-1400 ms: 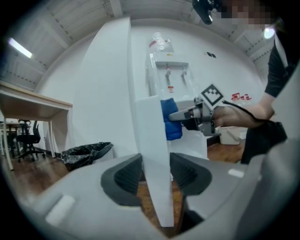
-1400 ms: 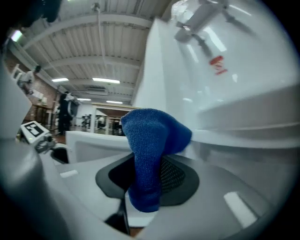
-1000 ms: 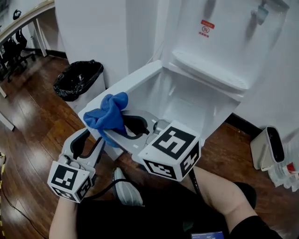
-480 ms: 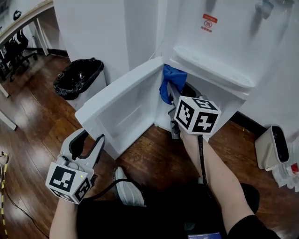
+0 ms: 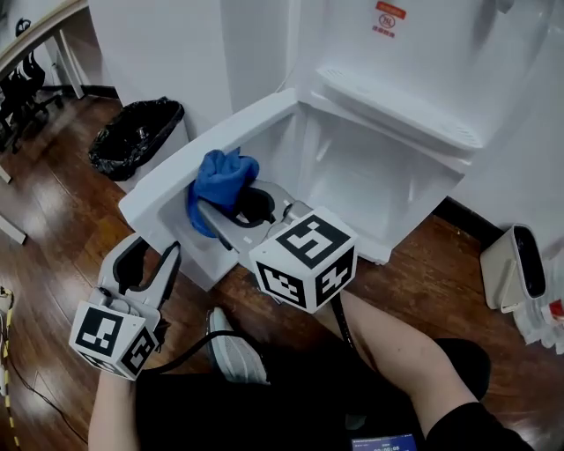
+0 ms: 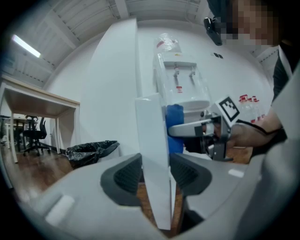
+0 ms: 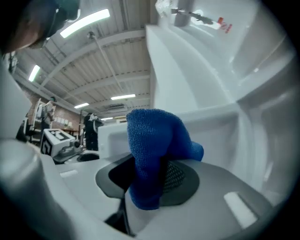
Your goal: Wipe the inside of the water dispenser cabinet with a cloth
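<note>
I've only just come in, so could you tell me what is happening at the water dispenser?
A person works with two handheld grippers. The left gripper is clamped on the edge of the open cabinet door. The right gripper grips a blue cloth at the door's inner side, just outside the cabinet.

The water dispenser (image 5: pixel 397 88) runs off the top edge; its red label (image 5: pixel 385 18) is too small to read. The blue cloth (image 7: pixel 154 140) hides the gap between the right gripper's (image 7: pixel 147 180) jaws.
</note>
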